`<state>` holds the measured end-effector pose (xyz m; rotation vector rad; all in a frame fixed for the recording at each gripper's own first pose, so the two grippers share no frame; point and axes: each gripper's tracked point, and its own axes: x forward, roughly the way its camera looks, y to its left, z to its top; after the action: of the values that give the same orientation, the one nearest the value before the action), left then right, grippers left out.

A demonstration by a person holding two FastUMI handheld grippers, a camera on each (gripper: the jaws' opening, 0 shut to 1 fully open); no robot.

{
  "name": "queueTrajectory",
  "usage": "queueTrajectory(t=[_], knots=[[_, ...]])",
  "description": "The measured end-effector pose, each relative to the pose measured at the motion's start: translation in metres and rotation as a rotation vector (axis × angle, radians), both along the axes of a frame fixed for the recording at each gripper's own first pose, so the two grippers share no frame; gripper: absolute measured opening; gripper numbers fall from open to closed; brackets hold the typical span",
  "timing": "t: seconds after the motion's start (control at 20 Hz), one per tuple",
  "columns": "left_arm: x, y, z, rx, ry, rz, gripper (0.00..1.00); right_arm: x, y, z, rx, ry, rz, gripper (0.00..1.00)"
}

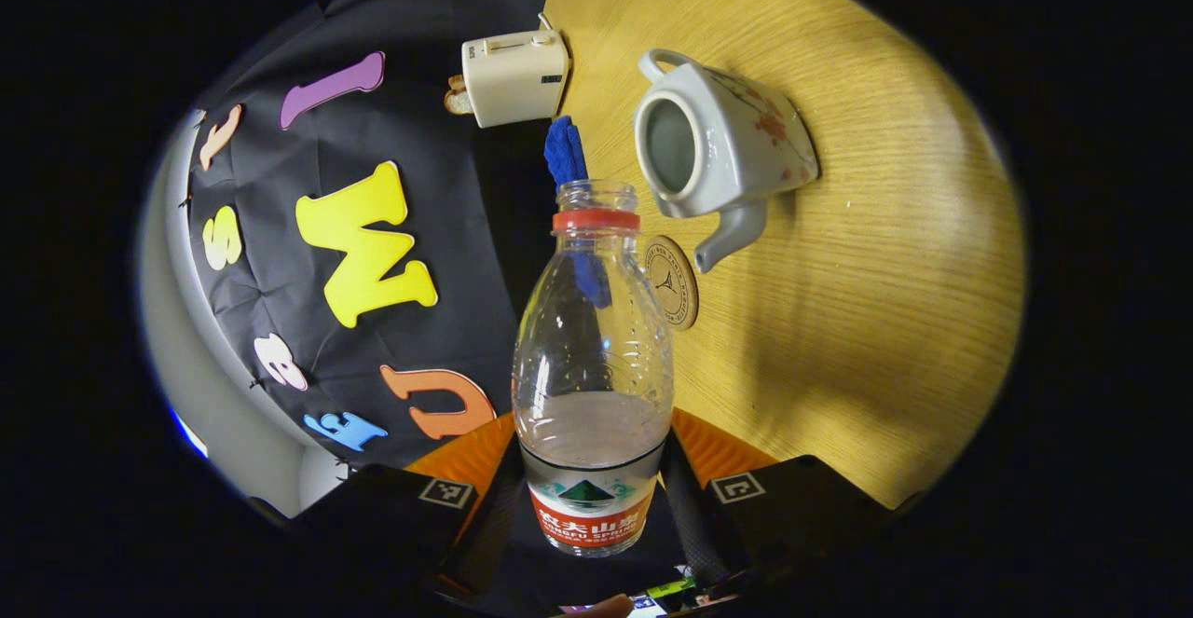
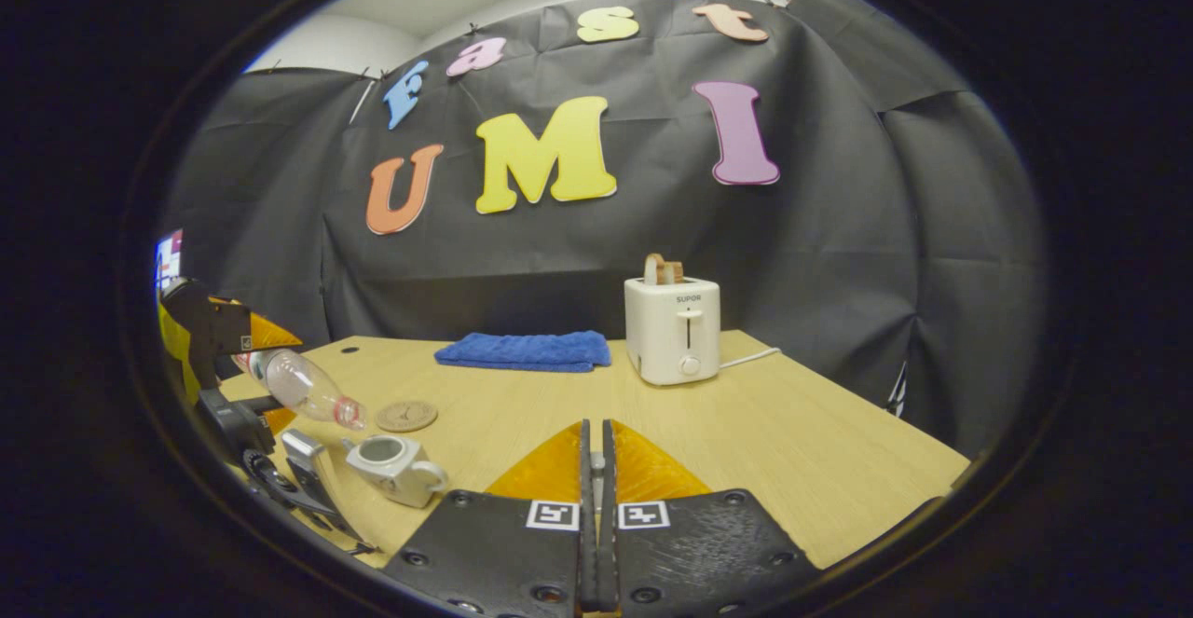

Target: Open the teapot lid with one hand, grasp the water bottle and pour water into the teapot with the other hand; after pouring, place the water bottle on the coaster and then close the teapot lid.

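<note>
My left gripper (image 1: 592, 483) is shut on the lower body of a clear water bottle (image 1: 592, 338) that has a red neck ring and no cap. In the right gripper view the bottle (image 2: 298, 385) tilts neck-down from the left gripper (image 2: 224, 338), its mouth just above and left of the white flowered teapot (image 2: 396, 469). The teapot (image 1: 736, 143) stands lidless, its opening showing. A round coaster (image 1: 673, 281) lies by the spout. My right gripper (image 2: 596, 469) hangs above the table, fingers pressed on a small pale piece that seems to be the lid's knob; the rest is hidden.
A white toaster (image 2: 672, 329) with bread in it stands at the back of the wooden table (image 2: 792, 450), its cord trailing right. A folded blue cloth (image 2: 524, 351) lies left of the toaster. A black stand or clamp sits at the table's left edge.
</note>
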<state>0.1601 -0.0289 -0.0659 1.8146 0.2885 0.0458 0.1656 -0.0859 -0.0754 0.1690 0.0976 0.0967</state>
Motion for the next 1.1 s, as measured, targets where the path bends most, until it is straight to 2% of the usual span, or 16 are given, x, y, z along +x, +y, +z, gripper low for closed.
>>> queueTrajectory(t=[0.65,1.1], knots=[[-0.002,-0.006,0.021,0.231,0.012,-0.021,0.77,-0.002,0.010,-0.002,-0.001,0.005,0.038,0.00],[0.000,-0.021,0.028,0.332,0.021,-0.048,0.77,-0.004,0.014,-0.001,-0.009,0.005,0.055,0.01]])
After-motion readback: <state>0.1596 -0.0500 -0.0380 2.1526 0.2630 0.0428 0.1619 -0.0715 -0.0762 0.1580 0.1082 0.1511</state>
